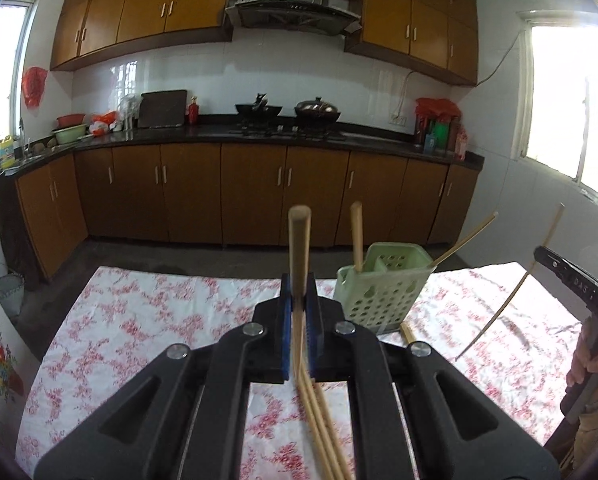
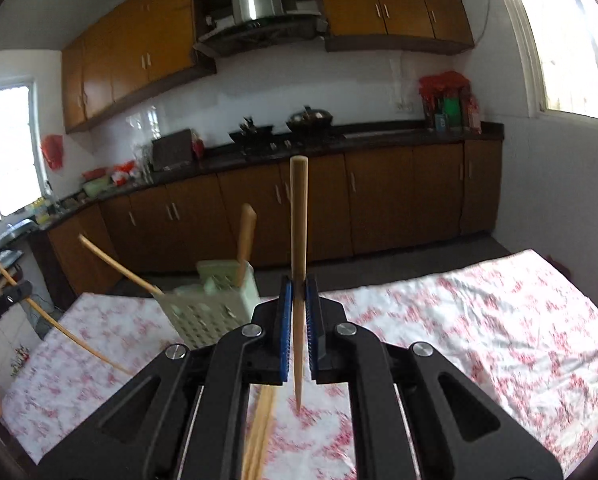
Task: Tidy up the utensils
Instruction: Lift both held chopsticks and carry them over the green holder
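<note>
Two chopsticks lifted off the cloth, one per hand: left tongs (image 1: 299, 294) closed on a thick-ended chopstick (image 1: 299, 248), right tongs (image 2: 299, 298) closed on a tapered chopstick (image 2: 298, 240). Both pinched mid-shaft between the blue pads and held roughly upright, narrow tip downward in the right wrist view. Probably held this way to drop straight into a slot rather than snag on a rim.

Just ahead on the floral counter (image 1: 159, 320), a pale green perforated caddy (image 1: 375, 300), already holding one upright stick (image 1: 356, 236) at its left side and a thinner leaning stick (image 1: 465, 238) angled out over the right rim. Loose sticks (image 1: 323, 432) lying flat on the cloth beneath the left tongs, bundled and touching, likely the pile left to sort.

Judged as mid-task: carrying toward the caddy, neither tip yet over its opening. Worth watching: the leaning stick crowding the right side, and a light caddy tipping if nudged.
</note>
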`<action>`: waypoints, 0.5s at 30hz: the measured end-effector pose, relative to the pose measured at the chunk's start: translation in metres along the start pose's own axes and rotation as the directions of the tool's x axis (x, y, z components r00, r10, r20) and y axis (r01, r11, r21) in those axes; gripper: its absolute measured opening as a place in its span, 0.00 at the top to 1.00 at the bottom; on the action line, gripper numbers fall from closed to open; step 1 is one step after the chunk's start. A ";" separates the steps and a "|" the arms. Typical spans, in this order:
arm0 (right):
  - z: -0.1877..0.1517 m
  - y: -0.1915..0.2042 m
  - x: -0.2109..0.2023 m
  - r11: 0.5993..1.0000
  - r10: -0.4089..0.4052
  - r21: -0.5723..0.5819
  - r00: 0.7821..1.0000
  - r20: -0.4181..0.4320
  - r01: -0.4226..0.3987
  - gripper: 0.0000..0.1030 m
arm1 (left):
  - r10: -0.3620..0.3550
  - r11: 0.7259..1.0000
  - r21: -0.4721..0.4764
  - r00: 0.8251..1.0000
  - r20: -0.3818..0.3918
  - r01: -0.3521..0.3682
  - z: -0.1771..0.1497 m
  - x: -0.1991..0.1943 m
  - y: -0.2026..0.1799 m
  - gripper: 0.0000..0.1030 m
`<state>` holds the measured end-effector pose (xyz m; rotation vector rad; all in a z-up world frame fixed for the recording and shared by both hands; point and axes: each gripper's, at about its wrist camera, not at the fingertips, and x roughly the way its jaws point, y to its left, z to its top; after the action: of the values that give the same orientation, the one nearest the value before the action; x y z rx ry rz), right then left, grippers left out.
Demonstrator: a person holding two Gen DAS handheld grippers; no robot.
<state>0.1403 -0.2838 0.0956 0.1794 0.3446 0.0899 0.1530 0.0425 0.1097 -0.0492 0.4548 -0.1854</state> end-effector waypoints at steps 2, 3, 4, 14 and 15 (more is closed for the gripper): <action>0.015 0.008 -0.008 0.999 0.045 0.008 0.998 0.046 -0.045 0.93 | -0.031 1.000 0.003 0.999 0.025 0.030 0.012 -0.006 -0.008 0.93; 0.023 0.014 -0.012 0.998 0.063 0.007 0.995 0.077 -0.063 0.93 | -0.041 0.999 0.003 0.999 0.036 0.041 0.017 -0.007 -0.011 0.93; 0.029 0.018 -0.016 0.997 0.075 0.006 0.992 0.102 -0.075 0.93 | -0.060 0.998 0.002 0.997 0.058 0.060 0.024 -0.011 -0.017 0.93; 0.058 0.052 0.007 0.997 0.078 -0.017 0.942 0.328 -0.077 0.93 | -0.060 0.998 -0.007 0.949 0.310 0.066 0.090 0.001 -0.068 0.93; 0.056 0.052 0.015 0.998 0.064 -0.018 0.941 0.334 -0.061 0.93 | -0.059 0.998 -0.008 0.948 0.312 0.065 0.092 0.008 -0.070 0.93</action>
<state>0.1708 -0.2404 0.1526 0.1944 -0.0011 0.1213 0.1885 -0.0269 0.1950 -0.1090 0.1384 -0.2311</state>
